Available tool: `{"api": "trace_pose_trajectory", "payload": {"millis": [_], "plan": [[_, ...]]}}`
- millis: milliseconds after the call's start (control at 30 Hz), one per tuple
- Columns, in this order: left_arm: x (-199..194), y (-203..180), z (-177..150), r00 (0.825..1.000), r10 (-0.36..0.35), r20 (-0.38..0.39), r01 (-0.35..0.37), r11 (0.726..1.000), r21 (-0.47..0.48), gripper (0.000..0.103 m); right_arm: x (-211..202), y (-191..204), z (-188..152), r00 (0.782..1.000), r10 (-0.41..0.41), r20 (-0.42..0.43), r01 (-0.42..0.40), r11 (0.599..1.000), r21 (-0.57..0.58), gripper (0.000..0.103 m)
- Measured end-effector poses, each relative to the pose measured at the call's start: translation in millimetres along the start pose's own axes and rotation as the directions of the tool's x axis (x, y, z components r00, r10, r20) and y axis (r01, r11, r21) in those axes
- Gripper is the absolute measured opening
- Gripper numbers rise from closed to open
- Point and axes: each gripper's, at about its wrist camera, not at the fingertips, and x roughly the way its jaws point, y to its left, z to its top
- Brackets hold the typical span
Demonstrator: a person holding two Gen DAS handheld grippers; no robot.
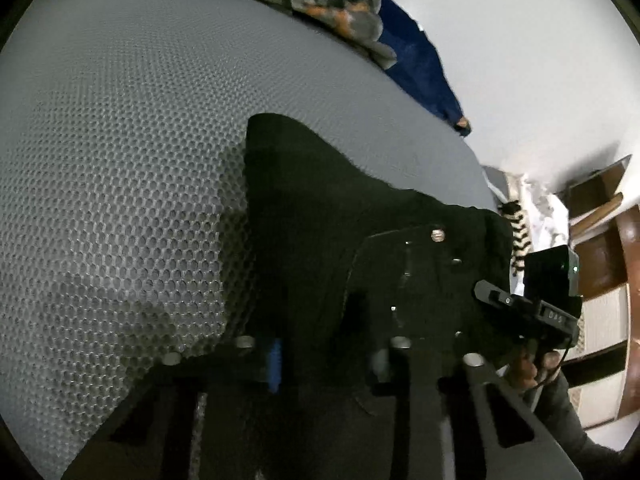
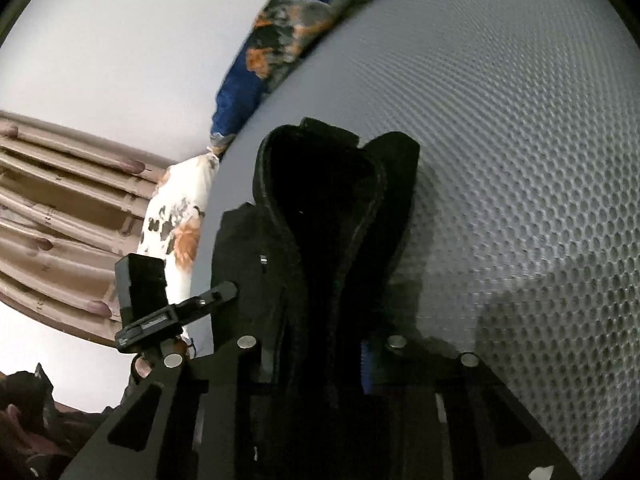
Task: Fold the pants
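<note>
1. Left gripper (image 1: 320, 360) — nearest item in the left wrist view. Dark frame with four round silver studs; a blue pad shows on the inner face of one finger. Fingers drawn close with black cloth bunched between them; clamped on the pants.
2. Right gripper (image 2: 320, 360) — nearest item in the right wrist view. Same dark frame, same studs, blue pad on the right-hand finger. Fingers drawn close on a thick fold of black cloth; clamped on the pants.
3. Pants (image 1: 320, 184) — black, heavy fabric. One portion is gathered in each gripper; the remainder lies on the mattress just ahead of the fingers. In the right wrist view, a stitched, curved hem or waist edge (image 2: 320, 184) stands up in a loop above the jaws.
4. Person's hand (image 1: 528, 372) — fingers wrapped round the handle of the right gripper, lower right of the left wrist view; a dark grey sleeve follows below it.
5. Mattress (image 1: 120, 160) — grey, honeycomb mesh cover. Bears the pants; shadows of the grippers fall on it beside the cloth.
6. Blanket (image 2: 276, 40) — blue with orange and grey pattern, heaped along the far edge of the mattress.
7. Pillow (image 2: 176, 216) — white with dark and orange print, beside the mattress edge.
8. Curtain (image 2: 60, 200) — brownish, pleated, beyond the pillow.
9. Wall (image 1: 500, 40) — plain white, farthest.
</note>
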Motion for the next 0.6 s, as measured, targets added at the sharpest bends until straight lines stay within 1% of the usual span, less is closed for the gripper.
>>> {"api": "trace_pose_trajectory", "payload": {"millis": [33,100,200,300,433,600], "plan": [[-3,-2,1,1.000,0.003,0.007,-0.003,1.000,0.008,0.024,0,6,2,1.000,0.001,0.006,-0.001,1.000,-0.010,0.025],[-8,-7,4,0.999,0.032,0.027,-0.033,0.999,0.040,0.022,3,19,8,1.000,0.003,0.015,-0.002,1.000,-0.031,0.025],[-15,-5,14,0.997,0.043,0.058,-0.045,0.998,0.044,0.022,13,33,23,1.000,0.003,0.024,-0.001,0.999,-0.054,0.025],[-21,3,32,0.995,0.055,0.081,-0.057,0.998,0.025,0.022,27,38,44,1.000,0.005,0.027,-0.004,0.998,-0.058,0.024],[-30,11,63,0.988,0.090,0.128,-0.096,0.995,0.036,0.022,51,41,75,1.000,0.009,0.029,-0.008,0.999,-0.053,0.024],[-28,24,100,0.980,0.123,0.156,-0.129,0.991,0.032,0.022,78,52,108,0.999,-0.027,0.035,0.030,0.996,-0.083,0.024]]}}
